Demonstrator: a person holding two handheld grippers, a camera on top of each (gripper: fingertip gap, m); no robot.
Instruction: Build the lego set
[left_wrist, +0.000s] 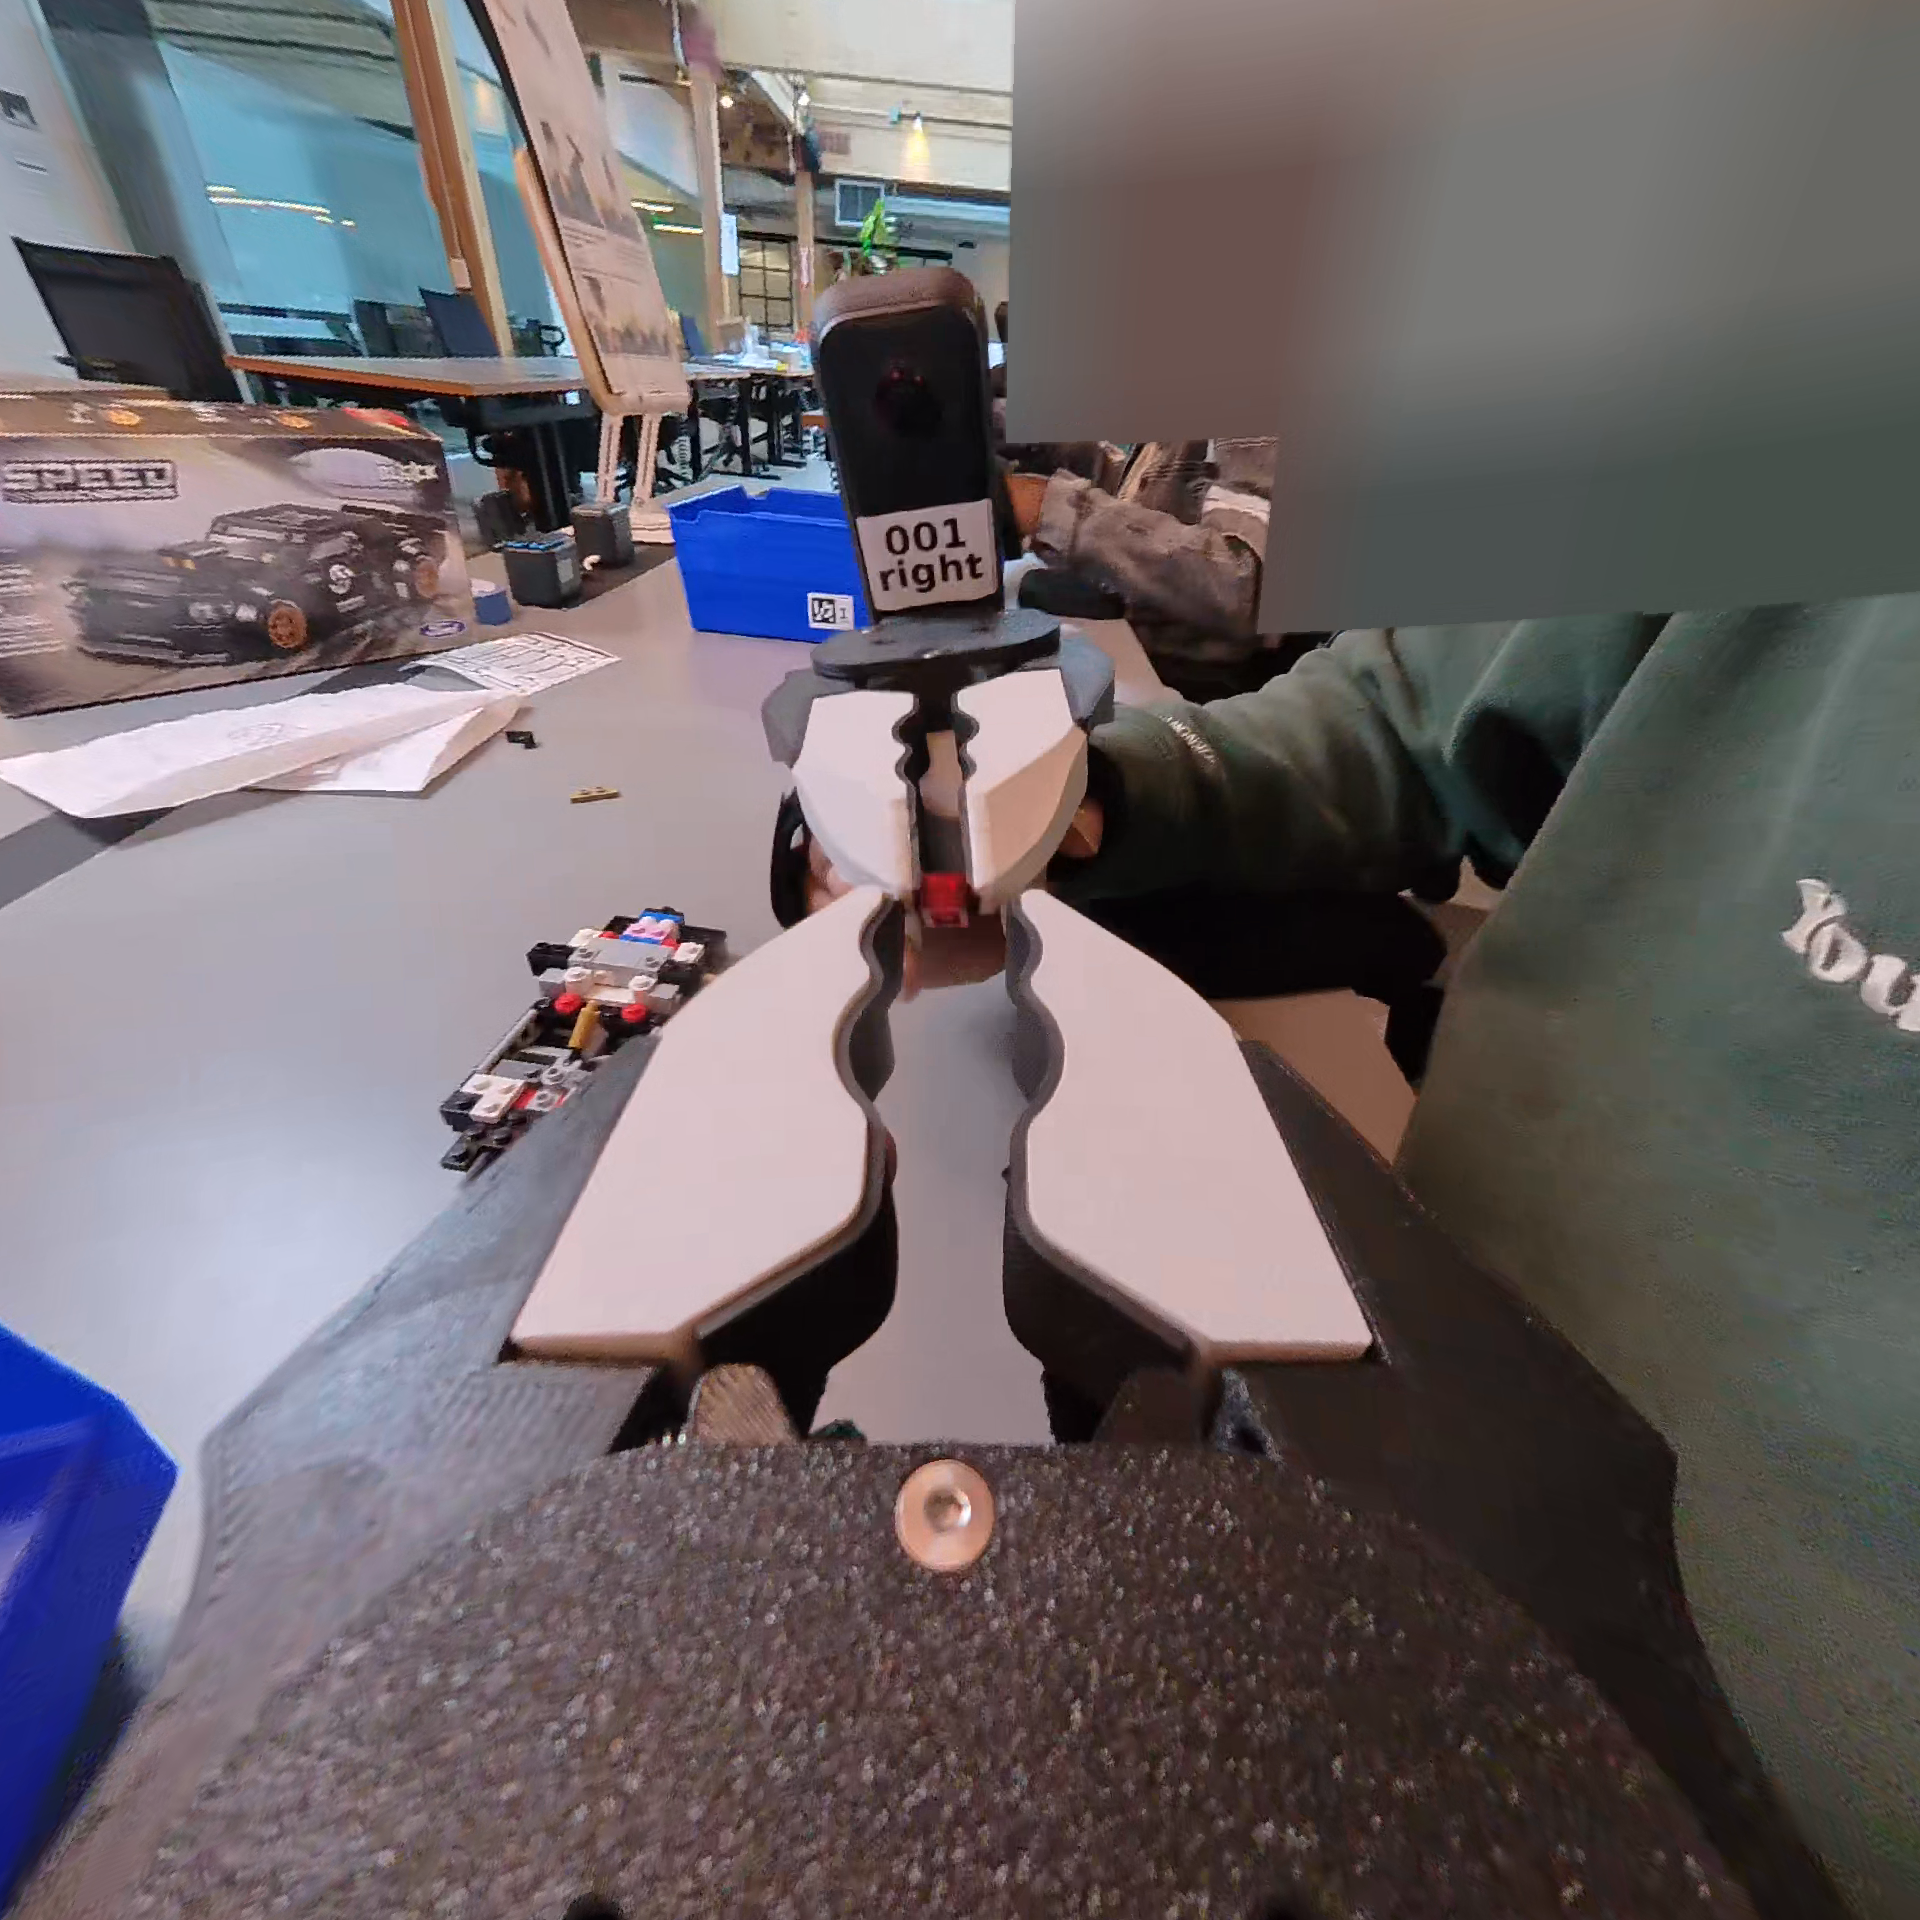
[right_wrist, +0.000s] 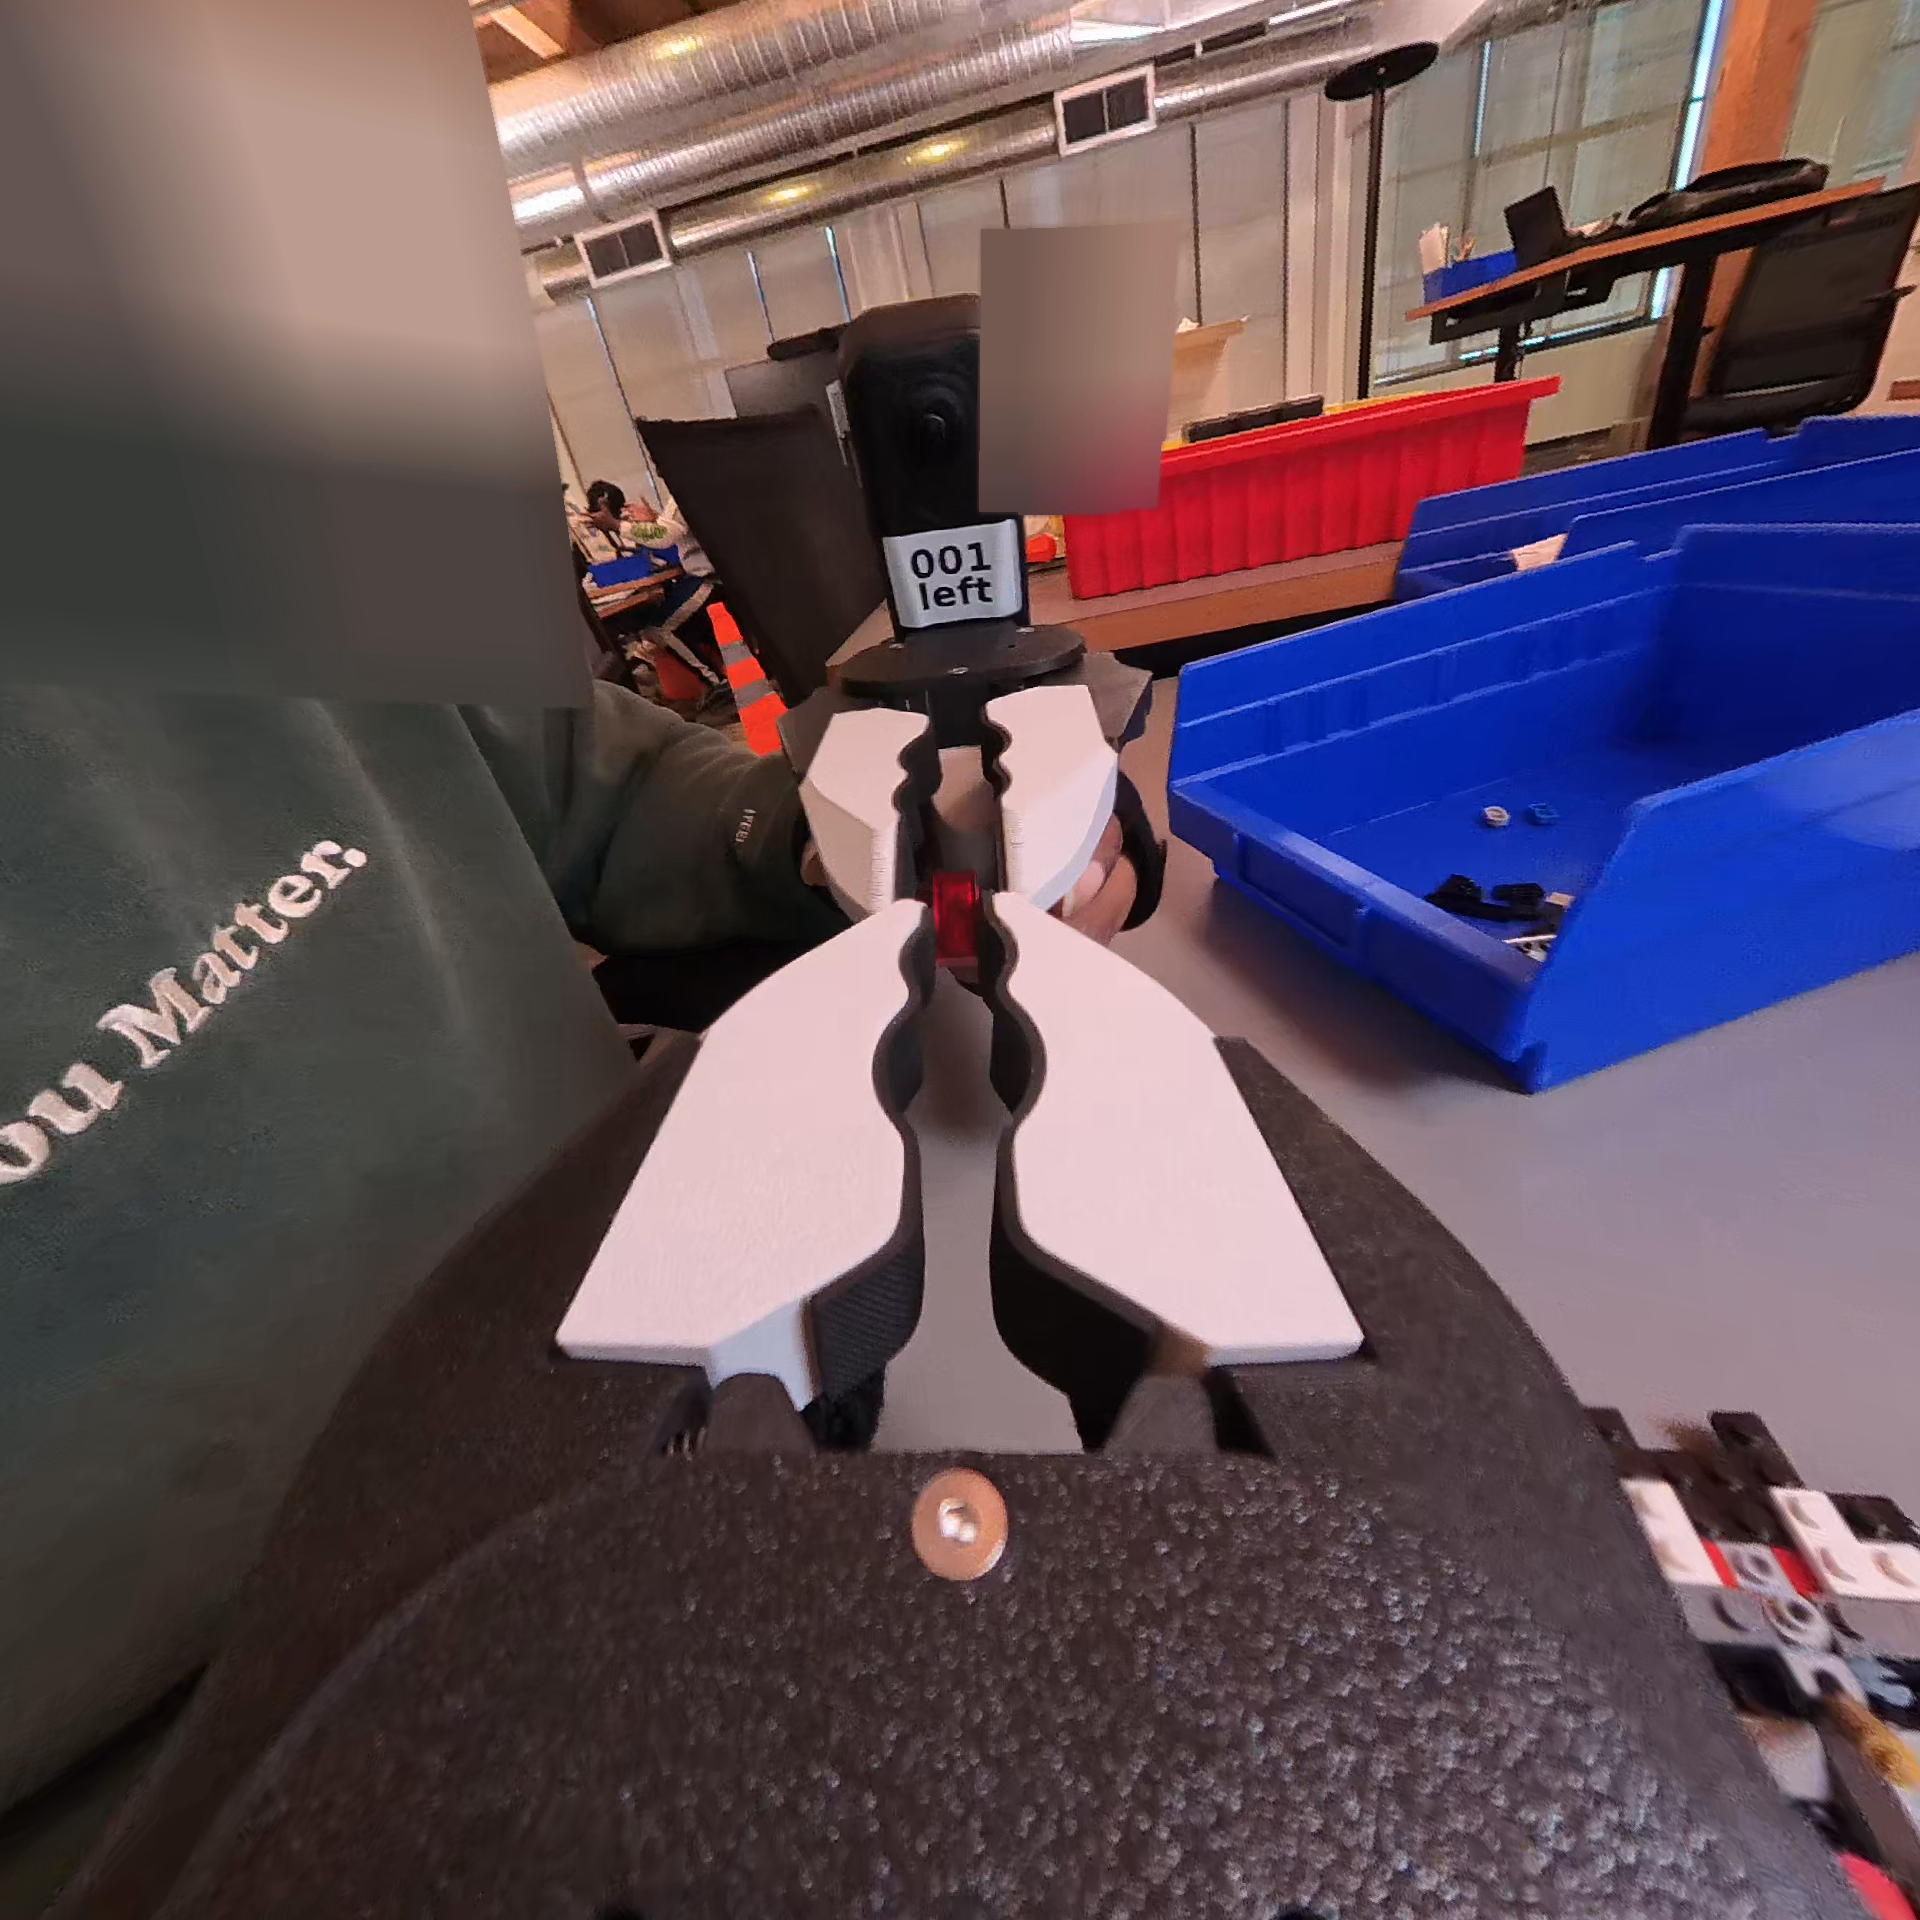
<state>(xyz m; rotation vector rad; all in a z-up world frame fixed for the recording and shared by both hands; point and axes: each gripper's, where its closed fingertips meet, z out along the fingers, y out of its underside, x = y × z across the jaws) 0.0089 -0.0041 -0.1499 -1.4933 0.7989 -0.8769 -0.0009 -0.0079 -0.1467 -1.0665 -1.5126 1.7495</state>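
Fingers of right gripper (right_wrist: 951, 935) grasp red brick (right_wrist: 954, 920); left gripper (left_wrist: 940, 920) fingers released, tips facing

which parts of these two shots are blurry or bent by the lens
Left wrist view: the blue bin at the lower left corner is smeared, and the window frames behind bow from the wide lens, while the toy car is sharp. Right wrist view: the toy car at the lower right edge is blurred, and the red brick is crisp.
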